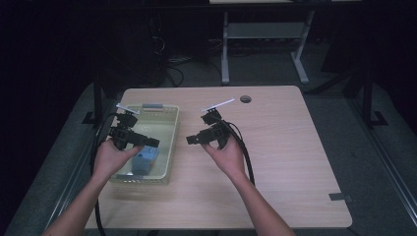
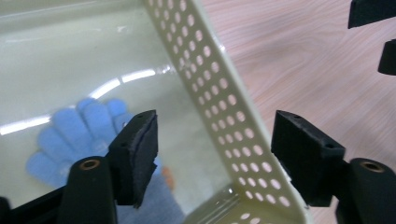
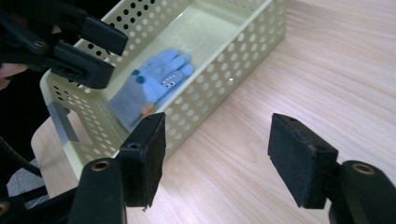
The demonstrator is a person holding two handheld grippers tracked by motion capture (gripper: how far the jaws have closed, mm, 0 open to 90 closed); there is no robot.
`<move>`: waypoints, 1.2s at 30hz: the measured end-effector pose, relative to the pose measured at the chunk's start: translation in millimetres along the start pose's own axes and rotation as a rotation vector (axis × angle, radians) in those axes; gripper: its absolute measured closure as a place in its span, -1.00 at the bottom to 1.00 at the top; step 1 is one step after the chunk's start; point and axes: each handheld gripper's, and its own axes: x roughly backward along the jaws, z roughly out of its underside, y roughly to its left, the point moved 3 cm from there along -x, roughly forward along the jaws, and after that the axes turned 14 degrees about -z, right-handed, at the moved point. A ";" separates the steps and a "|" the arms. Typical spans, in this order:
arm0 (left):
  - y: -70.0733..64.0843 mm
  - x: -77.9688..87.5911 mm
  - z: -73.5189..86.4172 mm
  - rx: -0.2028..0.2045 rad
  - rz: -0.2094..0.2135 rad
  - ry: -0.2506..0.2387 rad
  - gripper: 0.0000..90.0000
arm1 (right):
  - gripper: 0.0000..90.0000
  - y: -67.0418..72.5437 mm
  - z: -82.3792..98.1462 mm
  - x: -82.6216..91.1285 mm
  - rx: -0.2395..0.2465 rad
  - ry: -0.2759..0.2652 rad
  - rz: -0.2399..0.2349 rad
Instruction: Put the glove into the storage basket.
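No legible text, seemingly.

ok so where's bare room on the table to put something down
The wooden table is bare right of the right hand-held gripper, out to the cable hole and far edge, and along the near edge. It is crowded at left: the perforated basket holding a blue glove, with the left hand-held gripper over it.

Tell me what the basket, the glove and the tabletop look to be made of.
Pale yellow perforated basket: likely moulded plastic, given its glossy floor and even punched holes. Blue glove: soft knit fabric, matte, grey cuff. Light wood-grain tabletop: probably laminate, smooth with printed-looking grain.
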 end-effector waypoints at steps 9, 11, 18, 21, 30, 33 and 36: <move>-18.6 1.8 -7.3 -0.032 0.012 -0.030 -0.40 | -0.25 -13.0 8.6 20.0 -0.016 -0.008 0.021; -20.7 1.8 -8.2 -0.039 0.014 -0.029 -0.40 | -0.25 -15.0 10.2 23.3 -0.015 -0.009 0.028; -35.7 0.8 -15.2 -0.061 0.022 -0.040 -0.43 | -0.32 -22.8 17.1 36.2 -0.040 -0.012 0.046; -42.3 0.9 -18.5 -0.057 0.028 -0.057 -0.44 | -0.32 -26.3 20.8 42.0 -0.037 -0.020 0.051; -62.4 -3.9 -25.3 -0.097 0.046 -0.058 -0.47 | -0.34 -39.6 32.5 61.0 -0.072 -0.052 0.054; -68.7 -5.8 -27.2 -0.101 0.050 -0.060 -0.48 | -0.36 -42.0 34.8 63.7 -0.082 -0.046 0.062; -74.3 -8.0 -29.2 -0.112 0.055 -0.060 -0.49 | -0.36 -45.2 38.2 67.0 -0.087 -0.041 0.069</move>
